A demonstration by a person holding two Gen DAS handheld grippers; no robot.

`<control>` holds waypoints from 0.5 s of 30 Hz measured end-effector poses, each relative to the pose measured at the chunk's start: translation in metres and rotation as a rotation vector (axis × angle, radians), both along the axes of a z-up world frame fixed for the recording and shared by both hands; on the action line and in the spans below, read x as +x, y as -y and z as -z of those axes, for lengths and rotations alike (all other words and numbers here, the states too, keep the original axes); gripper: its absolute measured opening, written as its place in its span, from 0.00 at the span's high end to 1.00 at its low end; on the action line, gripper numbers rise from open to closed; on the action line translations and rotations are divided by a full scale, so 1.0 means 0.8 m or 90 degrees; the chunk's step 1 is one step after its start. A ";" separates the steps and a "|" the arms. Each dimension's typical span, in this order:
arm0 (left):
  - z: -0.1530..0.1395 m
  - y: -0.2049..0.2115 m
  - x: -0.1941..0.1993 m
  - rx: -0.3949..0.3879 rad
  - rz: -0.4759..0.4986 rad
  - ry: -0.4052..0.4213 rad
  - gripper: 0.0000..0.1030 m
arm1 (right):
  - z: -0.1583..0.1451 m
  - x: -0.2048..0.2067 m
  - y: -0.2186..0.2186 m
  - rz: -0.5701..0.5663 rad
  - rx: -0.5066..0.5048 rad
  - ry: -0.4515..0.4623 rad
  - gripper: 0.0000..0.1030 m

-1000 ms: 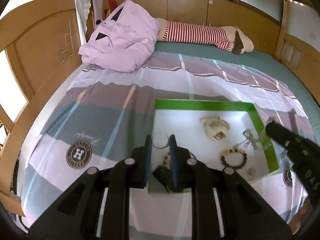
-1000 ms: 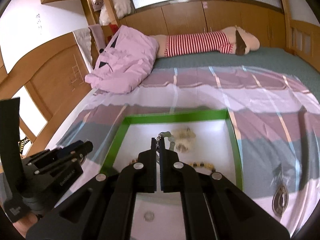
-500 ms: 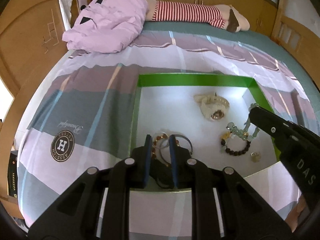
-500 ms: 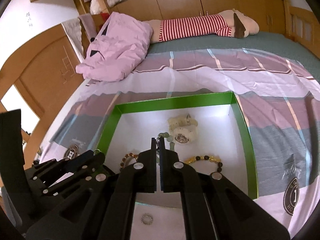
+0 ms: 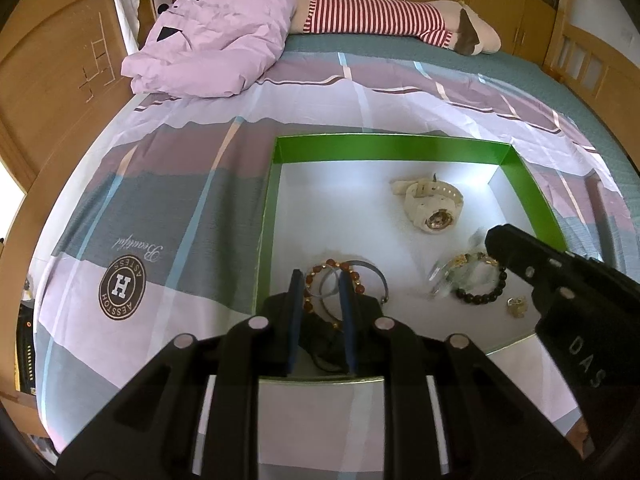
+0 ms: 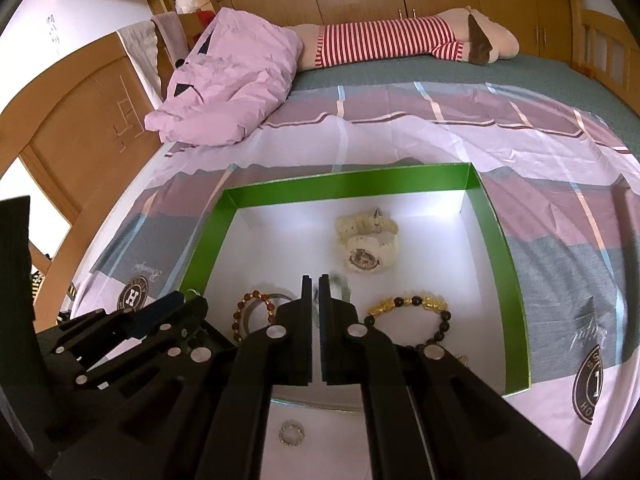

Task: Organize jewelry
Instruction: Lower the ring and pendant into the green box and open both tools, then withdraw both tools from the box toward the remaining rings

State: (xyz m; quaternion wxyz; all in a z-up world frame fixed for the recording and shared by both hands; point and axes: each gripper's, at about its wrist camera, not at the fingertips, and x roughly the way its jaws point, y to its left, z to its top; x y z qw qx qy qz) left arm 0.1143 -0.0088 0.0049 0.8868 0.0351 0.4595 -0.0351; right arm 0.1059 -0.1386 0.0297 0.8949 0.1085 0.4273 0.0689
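Cream watch [image 6: 366, 246], beaded bracelets [image 6: 416, 312], green-walled box [image 6: 348, 190]

Pale green bracelet [image 6: 340, 282]: blurred, mostly hidden behind the right gripper [image 6: 316, 280] fingers.
Box [image 5: 532, 196] near wall: covered by both grippers.
Small gold piece [image 5: 518, 306]: too small to identify.
Dark item [image 5: 324, 350] between left gripper [image 5: 319, 280] fingers: unclear.
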 end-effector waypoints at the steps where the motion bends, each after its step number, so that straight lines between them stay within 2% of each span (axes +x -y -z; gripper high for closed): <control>1: -0.001 0.000 -0.001 -0.003 0.001 0.000 0.68 | 0.000 -0.001 -0.001 0.002 -0.005 0.000 0.72; 3: -0.003 0.000 -0.001 -0.005 0.001 0.001 0.65 | -0.004 -0.005 0.001 0.013 -0.008 0.011 0.55; 10: -0.004 0.004 -0.004 0.000 0.005 0.003 0.57 | -0.014 -0.012 0.011 0.027 0.002 0.024 0.52; 15: -0.007 0.004 -0.007 -0.002 0.002 -0.012 0.56 | -0.022 -0.027 0.018 0.026 0.004 0.018 0.51</control>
